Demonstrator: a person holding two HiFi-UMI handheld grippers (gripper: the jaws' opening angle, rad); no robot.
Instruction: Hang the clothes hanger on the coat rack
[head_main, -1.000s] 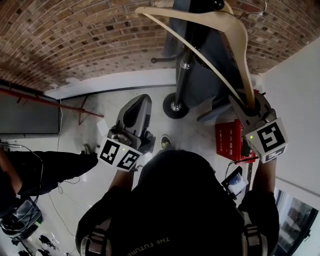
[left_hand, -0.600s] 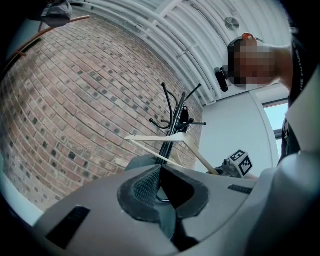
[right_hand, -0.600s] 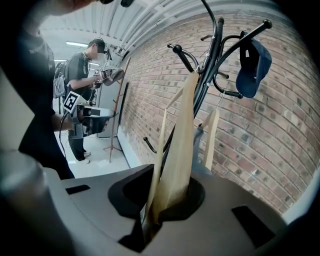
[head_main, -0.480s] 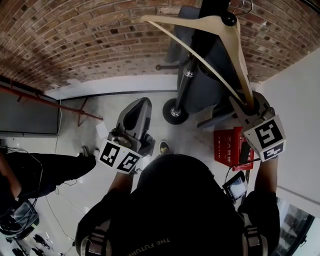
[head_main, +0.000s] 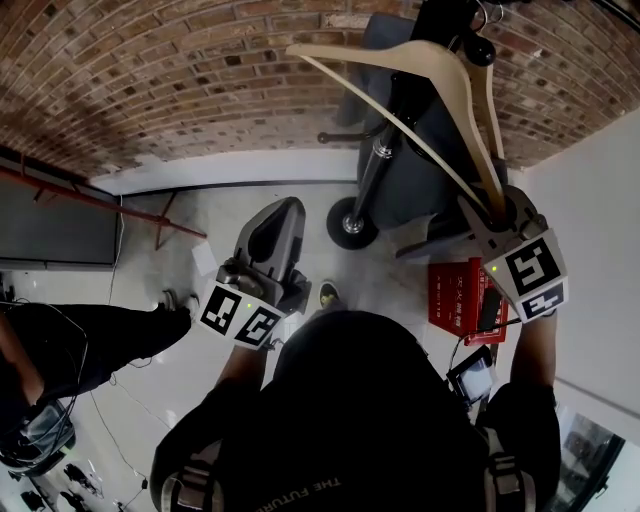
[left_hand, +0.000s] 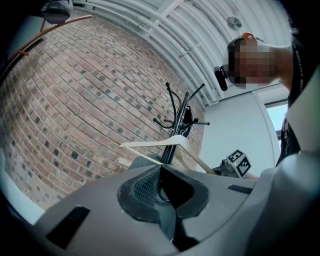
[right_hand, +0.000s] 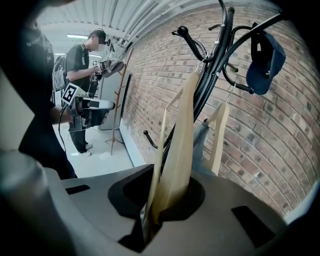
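While in R gripper (head_main: 497, 212), pale wood hanger (right_hand: 182, 150).

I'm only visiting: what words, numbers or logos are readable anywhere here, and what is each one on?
"THE FUTURE": upside down on the person's dark shirt; further print is cut off.
White print on the red box: too blurred to read.
Cubes on the left gripper and right gripper: square patterns only, no letters.
On the clothes hanger: no print visible.

Among coat rack (right_hand: 223, 37) hooks: blue cap (right_hand: 265, 62), second hanger (right_hand: 220, 135); brick wall (right_hand: 155, 75) behind
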